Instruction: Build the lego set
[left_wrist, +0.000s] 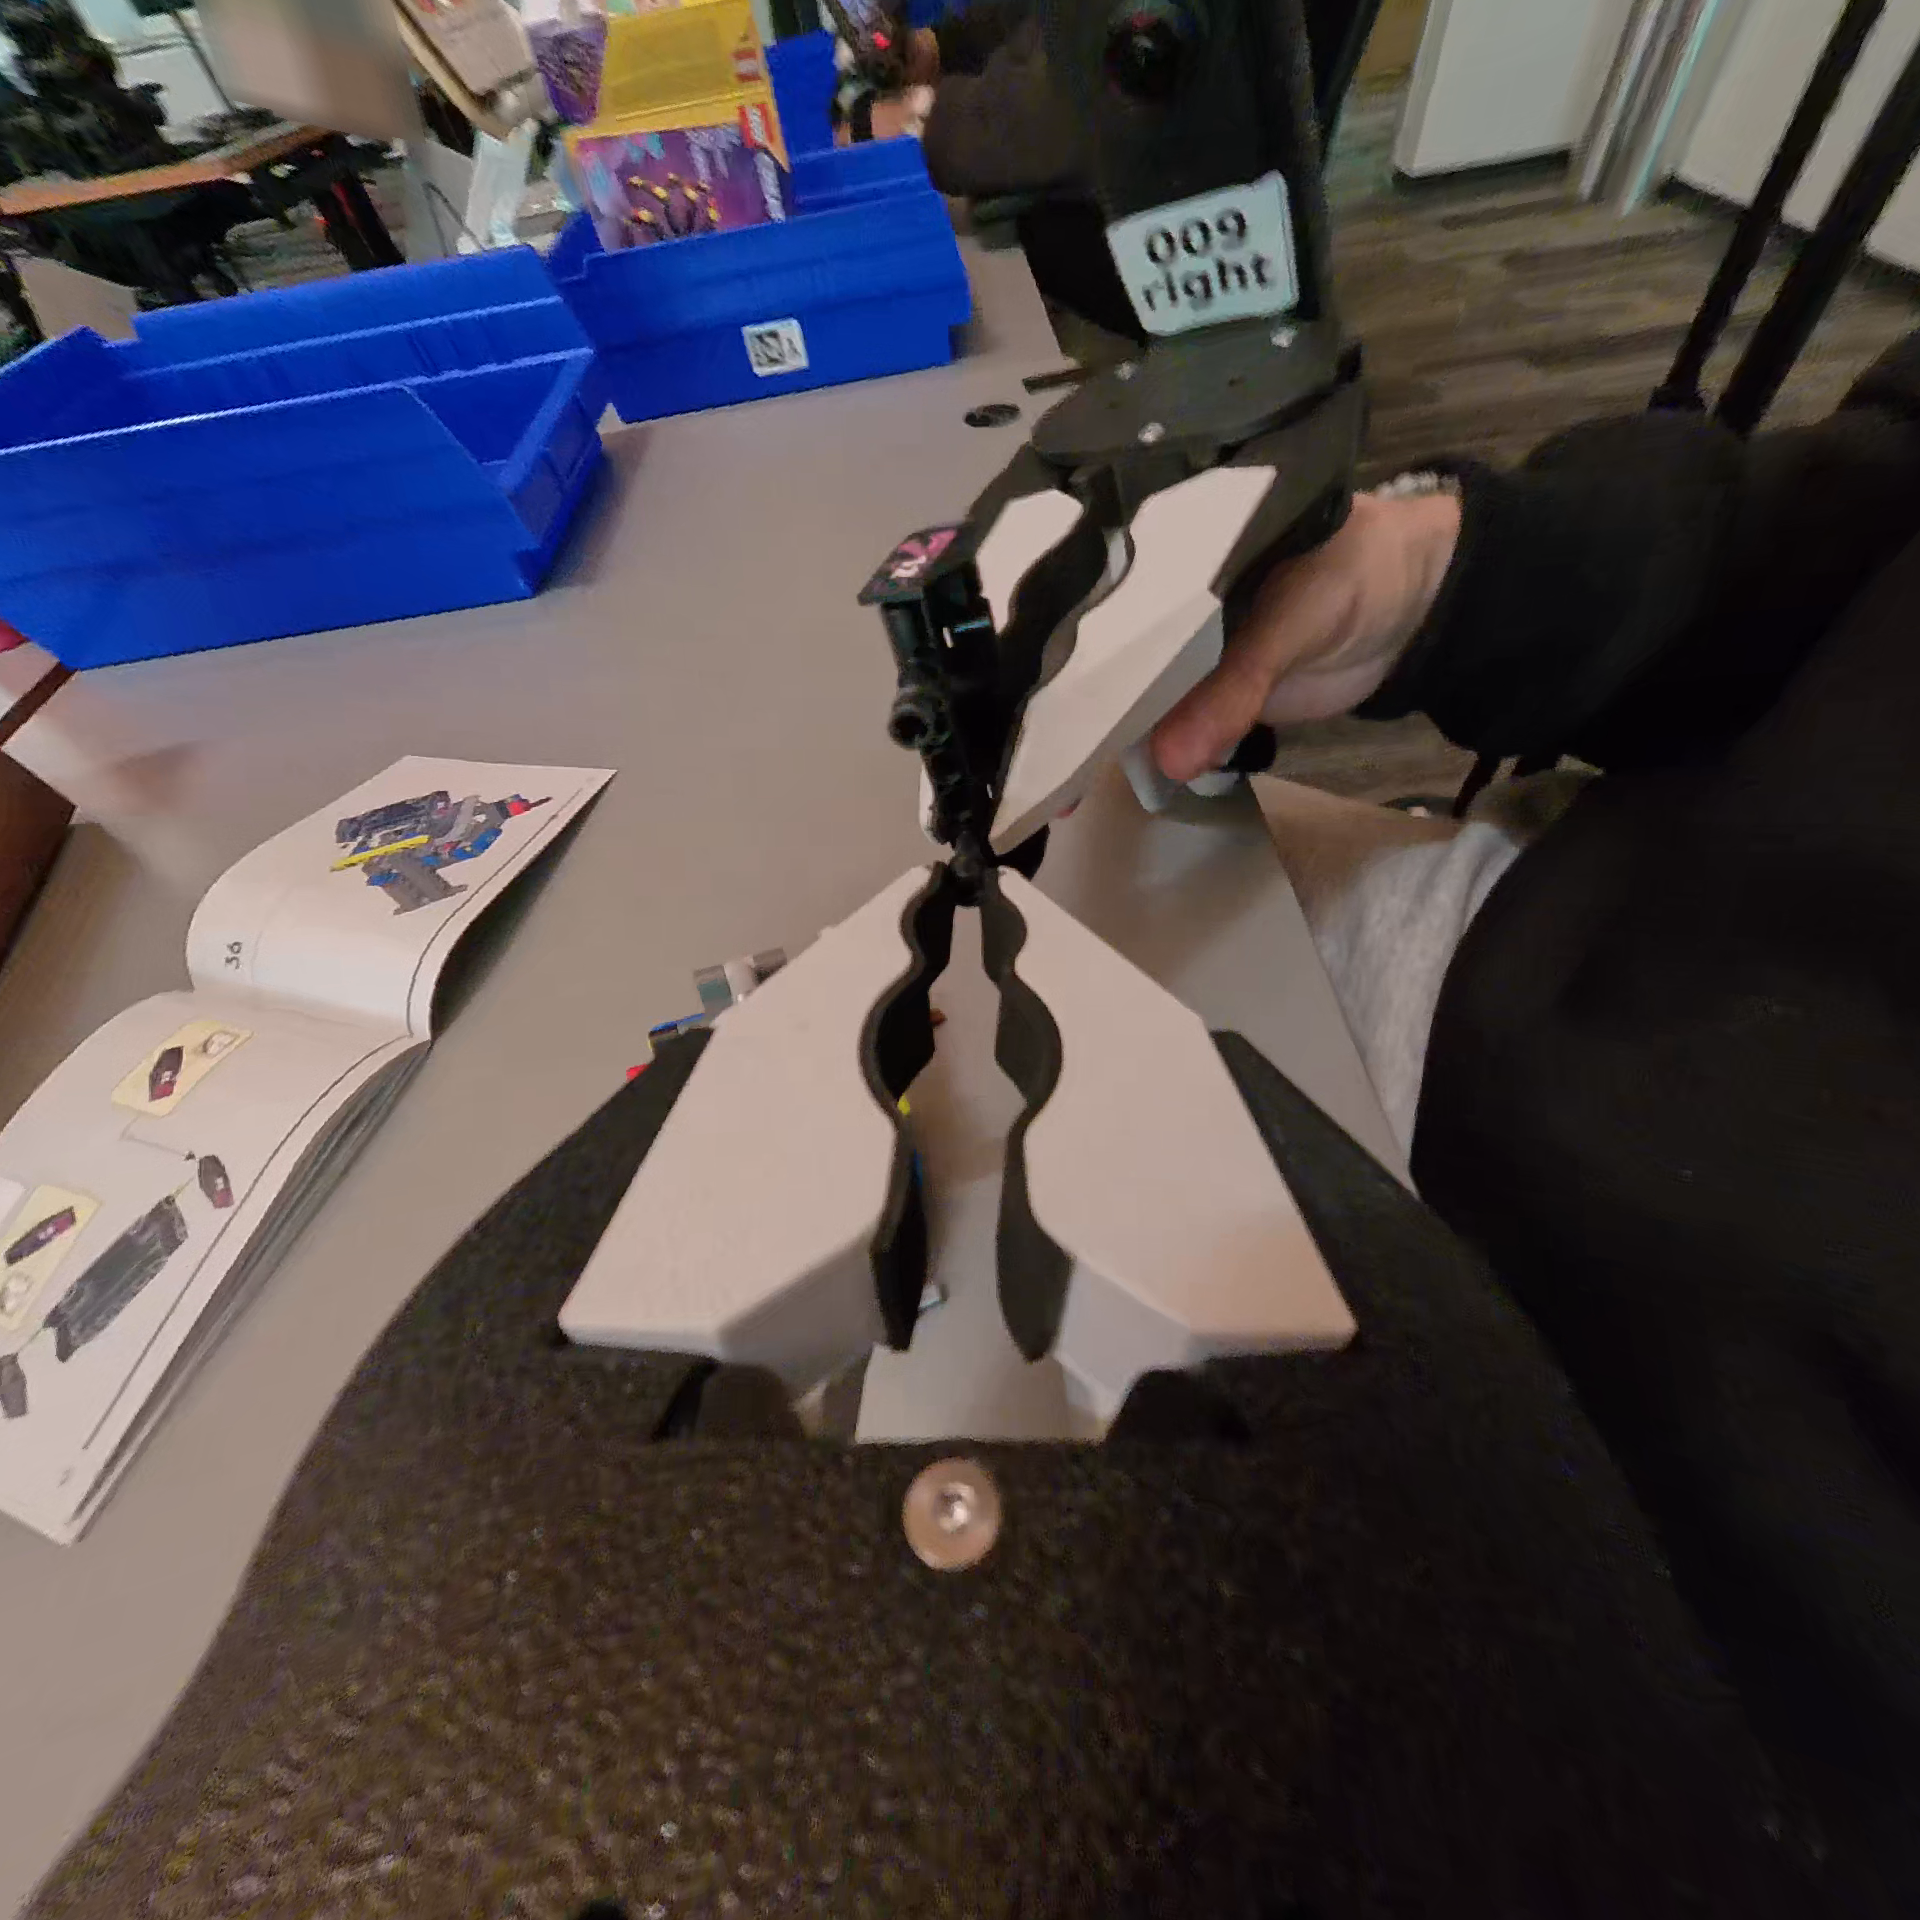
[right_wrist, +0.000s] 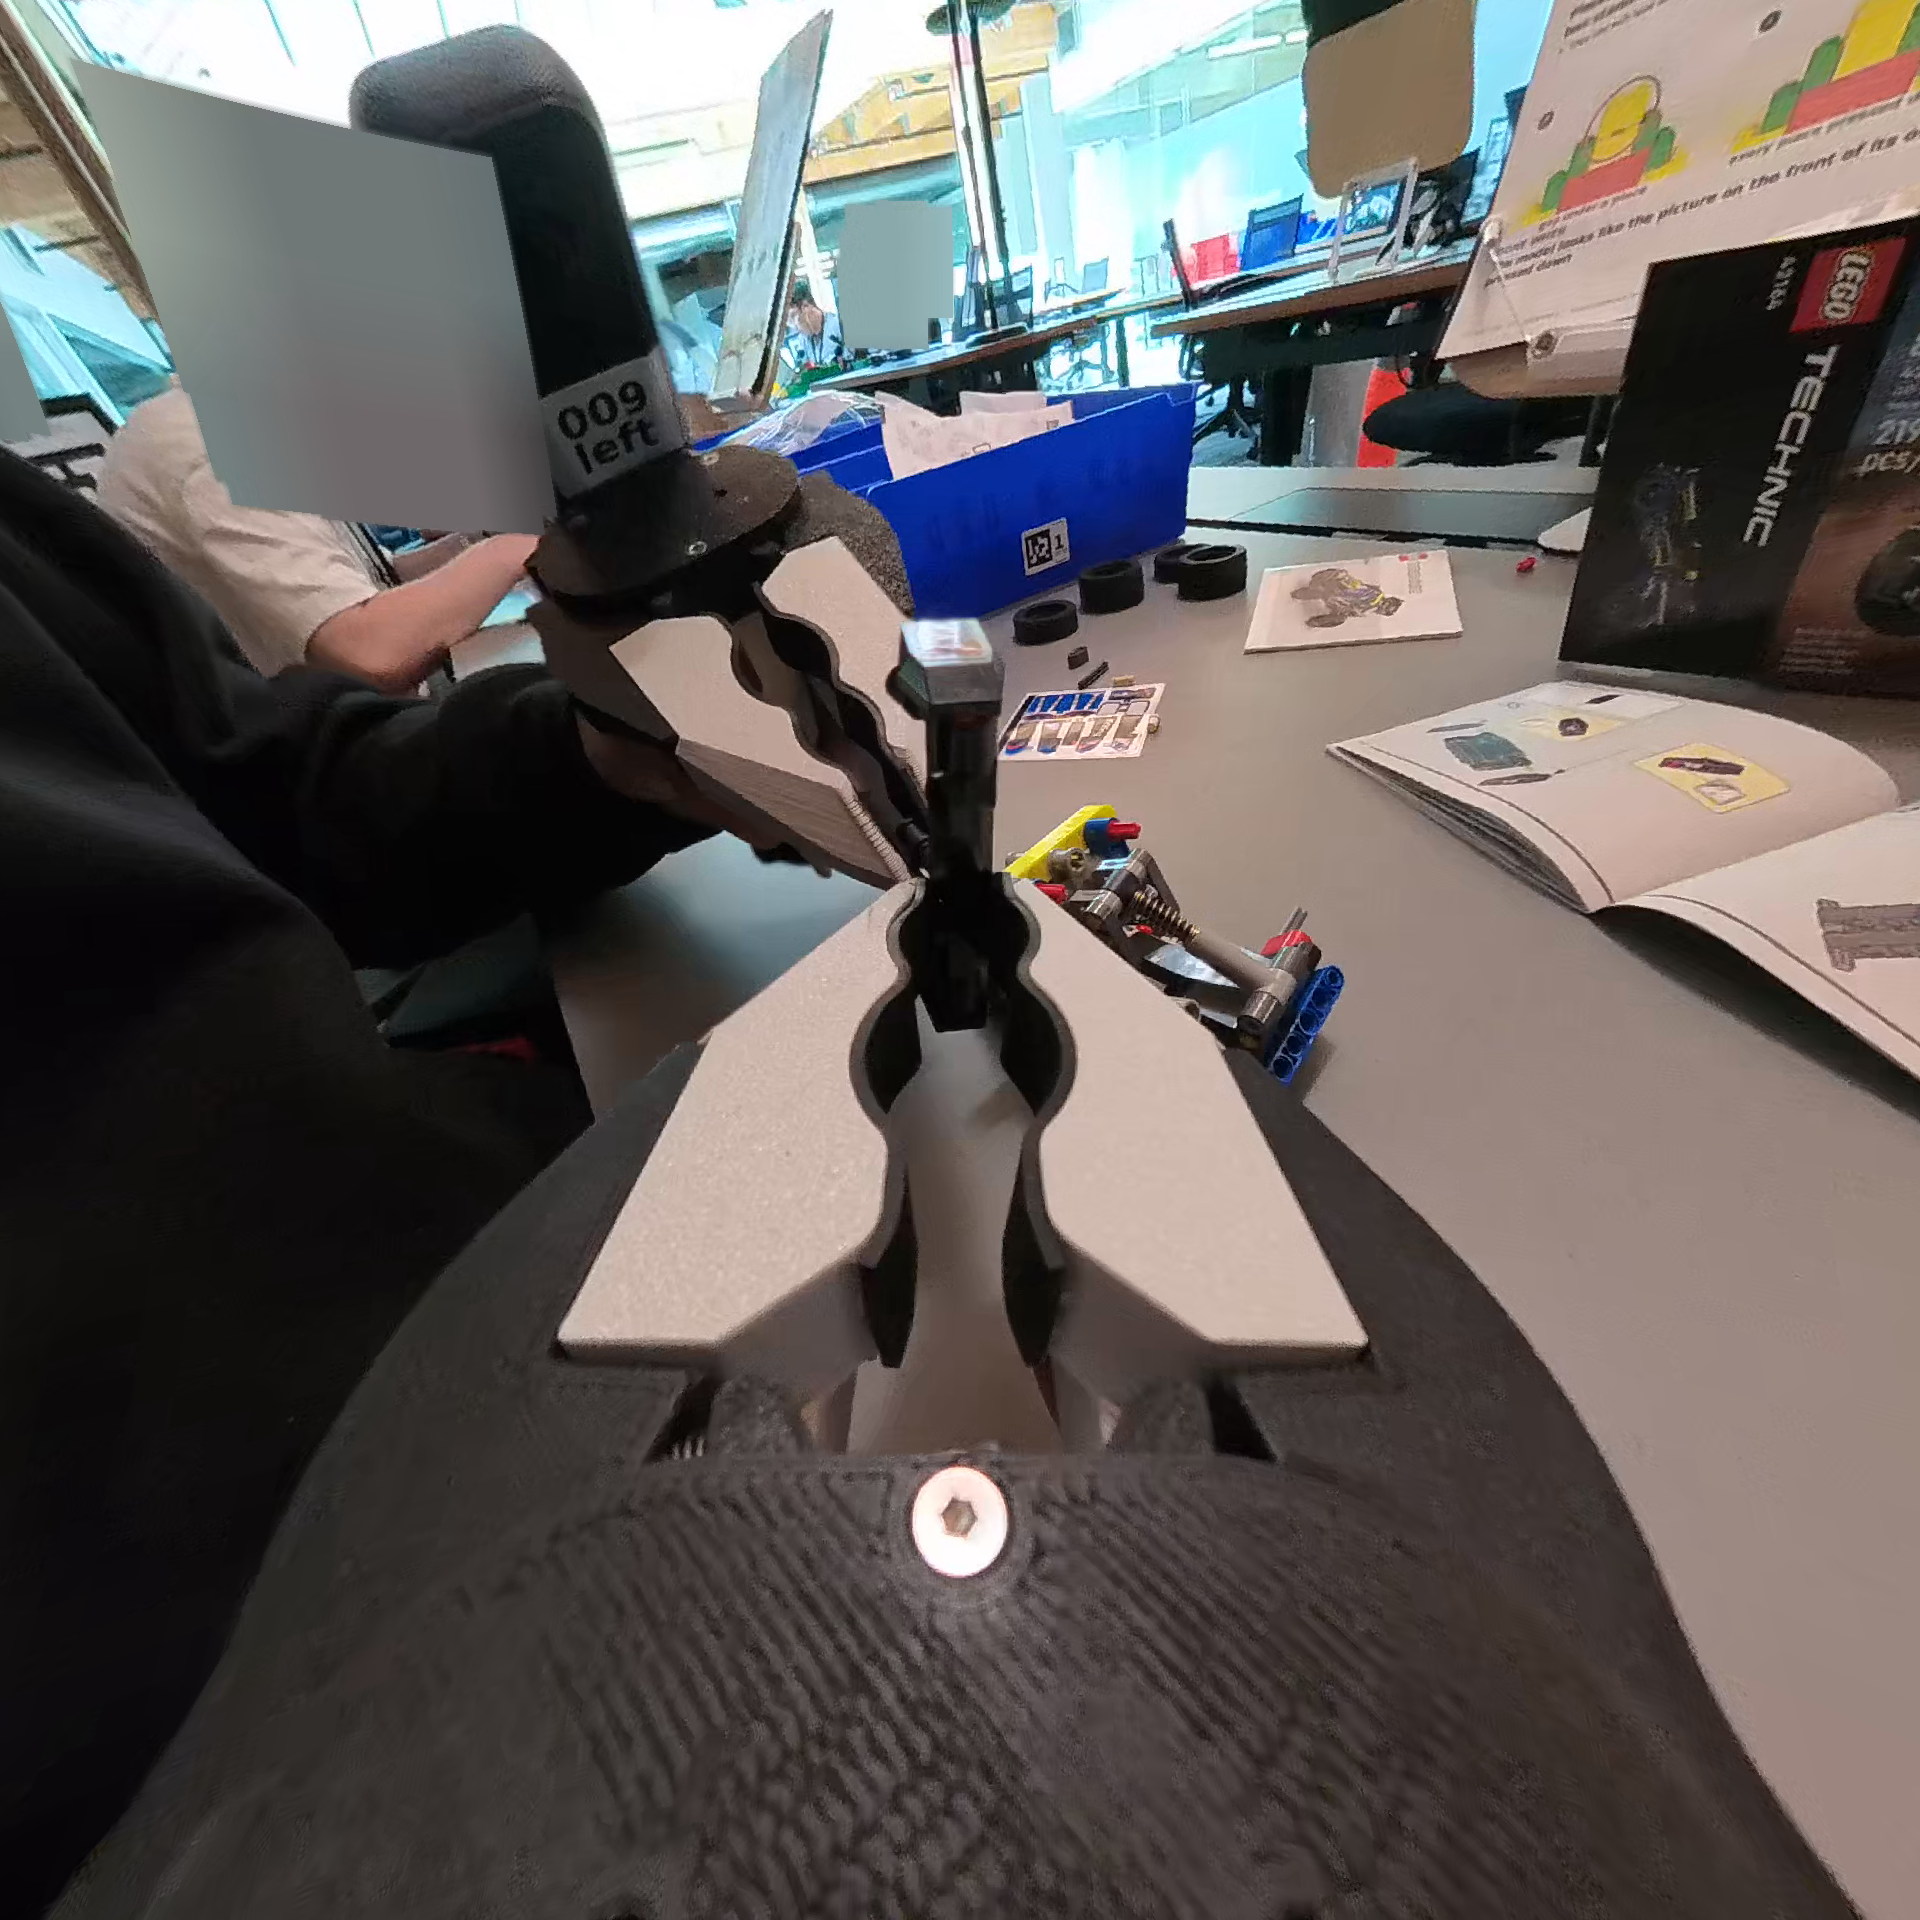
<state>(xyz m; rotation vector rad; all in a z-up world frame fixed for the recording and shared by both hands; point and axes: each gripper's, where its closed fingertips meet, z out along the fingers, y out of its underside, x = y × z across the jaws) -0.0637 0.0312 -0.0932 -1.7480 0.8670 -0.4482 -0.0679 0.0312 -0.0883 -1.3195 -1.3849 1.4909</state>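
On your left, an open instruction booklet (left_wrist: 260, 1039) lies flat on the grey table (left_wrist: 727, 644), with blue bins (left_wrist: 291, 468) behind it and a toy box (left_wrist: 675, 135) standing in the farther bin.

Toward the middle, your left gripper (left_wrist: 971, 878) has its jaws drawn nearly together, the fingertips nipping a small black pin at the lower end of the black brick assembly (left_wrist: 940, 665). That end is blurred, so the contact looks like a pinch but is hard to read exactly.

The assembly stands roughly upright above the table, between the two tools, topped by a small piece with a pink-marked sticker.

Your right gripper (right_wrist: 961, 904) has its jaws narrow, and both pads press on the assembly's black lower part; your hand (left_wrist: 1320, 623) wraps its handle.

Just right of those fingers, a partly built model (right_wrist: 1174, 935) with yellow, blue, red and grey parts and a spring rests on the table. Beyond it lie a sticker sheet (right_wrist: 1081, 722), black tyres (right_wrist: 1112, 587) and a smaller booklet (right_wrist: 1351, 603). At the far right stands a dark set box (right_wrist: 1756, 468).
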